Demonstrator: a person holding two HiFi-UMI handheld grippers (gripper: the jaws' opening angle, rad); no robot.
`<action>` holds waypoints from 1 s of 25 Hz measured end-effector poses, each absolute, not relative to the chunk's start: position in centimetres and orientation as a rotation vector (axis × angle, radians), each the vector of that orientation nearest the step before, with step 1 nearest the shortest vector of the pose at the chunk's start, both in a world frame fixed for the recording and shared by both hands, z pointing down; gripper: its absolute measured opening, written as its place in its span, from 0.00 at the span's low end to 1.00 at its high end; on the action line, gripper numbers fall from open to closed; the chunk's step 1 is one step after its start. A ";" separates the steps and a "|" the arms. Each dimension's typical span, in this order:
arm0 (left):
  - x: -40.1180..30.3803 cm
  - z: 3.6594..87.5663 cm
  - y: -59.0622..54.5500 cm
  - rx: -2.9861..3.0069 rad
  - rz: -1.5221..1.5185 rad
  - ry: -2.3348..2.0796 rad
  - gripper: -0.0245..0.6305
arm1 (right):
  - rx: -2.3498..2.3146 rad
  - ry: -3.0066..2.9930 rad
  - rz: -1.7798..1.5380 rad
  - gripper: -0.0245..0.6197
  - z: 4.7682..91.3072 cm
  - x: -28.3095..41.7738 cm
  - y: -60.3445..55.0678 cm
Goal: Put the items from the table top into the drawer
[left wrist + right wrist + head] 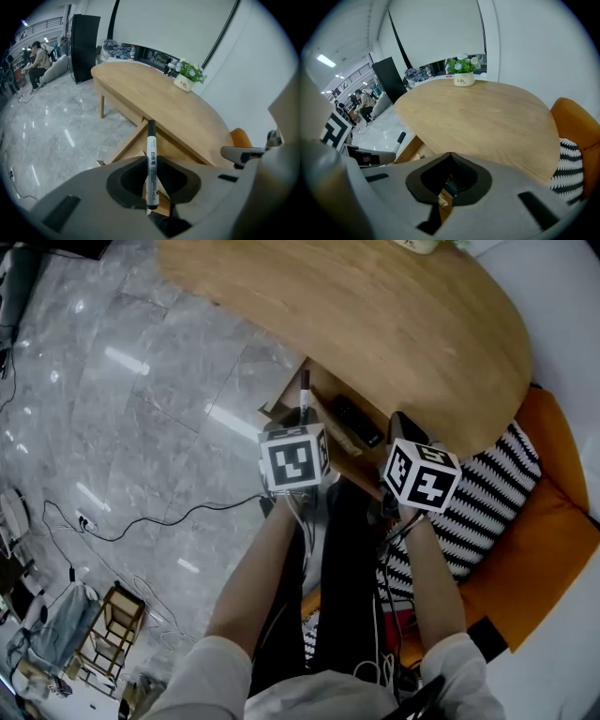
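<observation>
One marker (151, 140) is what I'm carrying right now. The left tongs (151, 161) are clenching it low on the barrel, so it's standing up tall over the drawer (279, 401), near its floor-side corner. The right tongs (450, 157) are pinching shut on nothing as far as I can see, hanging just beside the left pair.

What's worrying me:
- With that low grip, the marker could be swinging between the pads if I bump anything.
- If I'm letting go this close to the drawer's outer wall, it could be bouncing out onto the floor.
- The table (375, 306) edge is overhanging the drawer's back, so the cap could be catching there.

Room-wise I'm getting open floor on the left, while the chair (553, 521) is crowding the right.
</observation>
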State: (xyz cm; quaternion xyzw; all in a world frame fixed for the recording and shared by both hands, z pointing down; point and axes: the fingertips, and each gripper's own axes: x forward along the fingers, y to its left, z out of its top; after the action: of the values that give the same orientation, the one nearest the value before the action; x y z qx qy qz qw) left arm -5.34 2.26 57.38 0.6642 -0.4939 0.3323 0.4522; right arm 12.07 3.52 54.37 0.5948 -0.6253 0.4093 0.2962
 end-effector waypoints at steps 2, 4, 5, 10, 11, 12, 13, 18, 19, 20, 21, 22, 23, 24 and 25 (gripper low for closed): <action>-4.5 57.0 2.2 1.642 0.745 -1.210 0.13 | 1.585 -1.657 1.091 0.03 54.2 12.3 3.9; -3.3 56.5 1.9 1.647 0.625 -1.177 0.16 | 1.591 -1.651 1.089 0.03 54.1 12.6 4.0; -2.6 56.5 1.9 1.648 0.575 -1.147 0.26 | 1.596 -1.649 1.089 0.03 54.1 12.8 4.1; -2.2 56.9 2.6 1.650 0.570 -1.096 0.30 | 1.620 -1.631 1.102 0.03 54.3 13.6 4.5; -2.5 56.9 2.6 1.652 0.582 -1.097 0.30 | 1.622 -1.629 1.102 0.03 54.2 13.7 4.5; -2.8 56.8 2.6 1.653 0.592 -1.097 0.30 | 1.624 -1.627 1.101 0.03 54.1 13.7 4.5; -3.0 56.7 2.6 1.654 0.601 -1.098 0.30 | 1.625 -1.627 1.100 0.03 54.0 13.7 4.5; -4.6 56.0 2.2 1.671 0.629 -1.120 0.30 | 1.636 -1.633 1.097 0.03 53.6 13.2 4.6; -4.8 55.7 2.1 1.680 0.632 -1.124 0.30 | 1.638 -1.638 1.091 0.03 53.4 13.1 4.5; -5.1 55.2 2.0 1.693 0.636 -1.127 0.30 | 1.641 -1.643 1.083 0.03 53.0 12.9 4.4; -5.4 54.5 1.9 1.706 0.641 -1.128 0.30 | 1.642 -1.648 1.074 0.03 52.5 12.7 4.3; -5.8 53.6 2.0 1.719 0.649 -1.126 0.30 | 1.642 -1.651 1.066 0.03 51.7 12.5 4.4; -6.3 52.5 2.2 1.733 0.661 -1.123 0.30 | 1.641 -1.653 1.061 0.03 50.7 12.2 4.6; -6.9 51.2 2.5 1.747 0.676 -1.121 0.30 | 1.640 -1.652 1.059 0.03 49.6 12.0 5.0; -7.5 49.8 2.8 1.765 0.693 -1.121 0.30 | 1.641 -1.650 1.058 0.03 48.4 11.7 5.5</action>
State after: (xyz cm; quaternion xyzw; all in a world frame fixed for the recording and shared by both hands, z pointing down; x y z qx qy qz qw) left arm -7.54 2.84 49.78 0.7147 -0.4539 0.2805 0.4522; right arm 11.71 5.50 48.40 0.6148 -0.6179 0.3961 0.2886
